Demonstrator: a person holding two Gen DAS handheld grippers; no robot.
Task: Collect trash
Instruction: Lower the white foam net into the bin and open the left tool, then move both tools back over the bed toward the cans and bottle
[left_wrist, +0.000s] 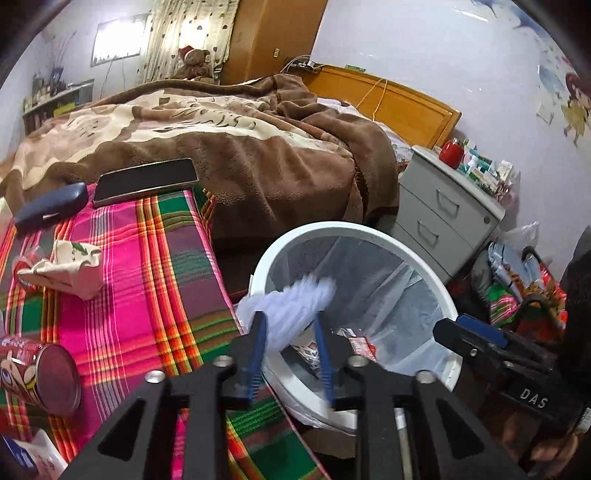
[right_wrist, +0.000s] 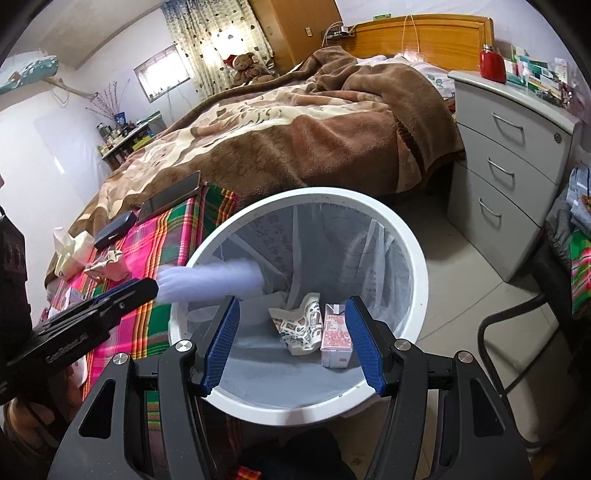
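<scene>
**White wad hangs over the bin rim**

My left gripper (left_wrist: 290, 325) has a pale, motion-blurred wad of tissue or plastic (left_wrist: 299, 295) between its 2 blue pads. From the left wrist view the wad fans up and away from the fingertips, over the near rim of the white bin (left_wrist: 369, 232). From the right wrist view the same wad (right_wrist: 210, 277) sticks out past the tip of the left gripper (right_wrist: 147, 286) and reaches across the bin's left rim (right_wrist: 413, 258). The blur keeps me from telling whether the pads still pinch it or have just let go.

My right gripper (right_wrist: 291, 339) hovers above the bin mouth with its jaws standing well apart and nothing between them. Down inside the lined bin I see a crumpled printed paper cup (right_wrist: 299, 328) and, just beside it, a small pink carton (right_wrist: 334, 345).

On the plaid bedsheet (left_wrist: 147, 258) to the left of the bin lie more pieces: a crumpled paper wrapper (left_wrist: 66, 269) and a red cylindrical can (left_wrist: 40, 376) on its side. Farther up the sheet rest a phone (left_wrist: 146, 181) and a dark case (left_wrist: 51, 206), side by side at the edge of the brown blanket (left_wrist: 258, 155).
</scene>
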